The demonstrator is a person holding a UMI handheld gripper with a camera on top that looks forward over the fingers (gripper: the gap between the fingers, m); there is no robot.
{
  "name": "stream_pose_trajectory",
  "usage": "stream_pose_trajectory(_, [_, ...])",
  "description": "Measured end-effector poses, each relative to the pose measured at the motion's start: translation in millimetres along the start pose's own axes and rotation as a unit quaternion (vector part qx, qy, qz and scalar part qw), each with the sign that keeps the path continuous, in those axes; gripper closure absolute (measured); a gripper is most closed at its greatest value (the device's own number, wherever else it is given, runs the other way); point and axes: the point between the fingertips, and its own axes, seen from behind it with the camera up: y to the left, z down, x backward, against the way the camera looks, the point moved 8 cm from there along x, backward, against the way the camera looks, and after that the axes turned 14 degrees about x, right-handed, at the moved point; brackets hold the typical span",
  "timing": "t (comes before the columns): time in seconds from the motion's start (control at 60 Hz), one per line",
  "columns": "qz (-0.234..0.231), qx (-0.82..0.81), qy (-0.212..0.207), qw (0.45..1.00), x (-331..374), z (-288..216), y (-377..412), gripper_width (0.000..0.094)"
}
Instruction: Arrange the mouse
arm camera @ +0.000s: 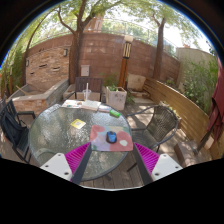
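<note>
1. Nearest to us, the tool (pixel 108 160) has its two fingers spread well apart, magenta pads (pixel 74 157) facing inward, with nothing held between them.
2. Just beyond the fingers we see the round glass bench (pixel 50 140), its top reflecting the trees and sky overhead.
3. On the bench, ahead of the fingers, lies a multicoloured mouse mat (pixel 108 136), with a small blue item (pixel 111 137) on it that we take to be the mouse, though it is too small to be sure.
4. A yellow pad (pixel 78 123) lies left of the mat and a green object (pixel 115 113) sits beyond it.
5. Dark metal chairs (pixel 160 122) ring the bench on the patio.
6. Farthest off, we see a brick wall (pixel 95 55), a raised planter (pixel 38 96), tree trunks and foliage.
</note>
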Motion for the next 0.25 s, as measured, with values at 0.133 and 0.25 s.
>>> stream_pose_trajectory(0.133, [0.002,0.007,-0.004,1.0,16.5,3.3,4.2,0.0088])
stream_pose_trajectory(0.25, [0.003,0.01,-0.001,1.0,21.4,6.7,8.2,0.009])
